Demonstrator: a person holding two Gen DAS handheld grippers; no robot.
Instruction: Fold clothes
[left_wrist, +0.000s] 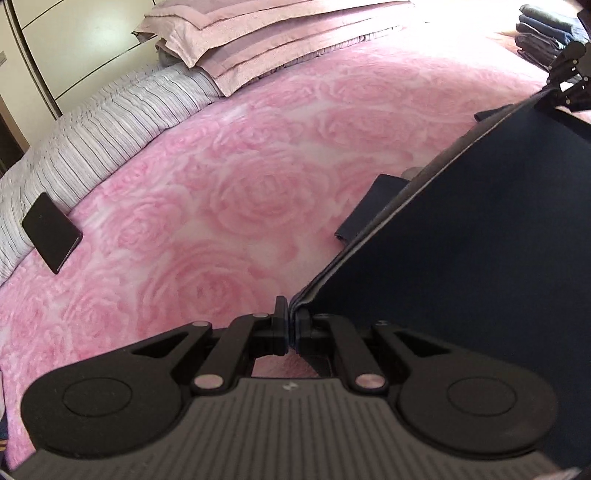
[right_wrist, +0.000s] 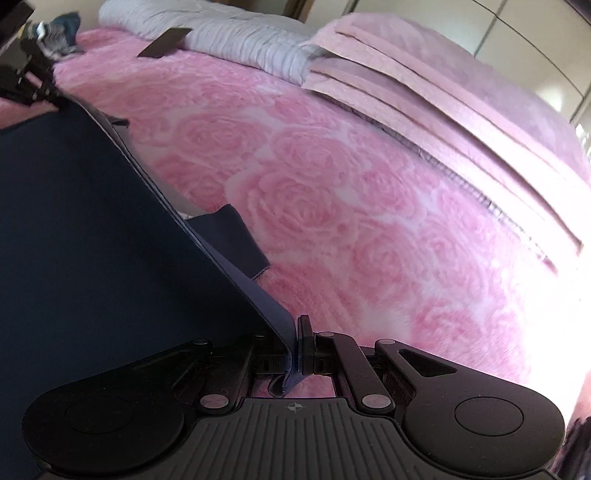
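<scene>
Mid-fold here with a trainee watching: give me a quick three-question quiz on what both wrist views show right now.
1. True or false: both tongs, left and right, are shut on the navy garment.
2. What dark flat object lies at the edge of the pink rose blanket, against the striped bedding?
A. a phone
B. a hanger
C. a book
3. Fill in: the stack of folded clothes sits at the far ____ of the left wrist view.

Key: 1 true; 2 A; 3 right.
</scene>
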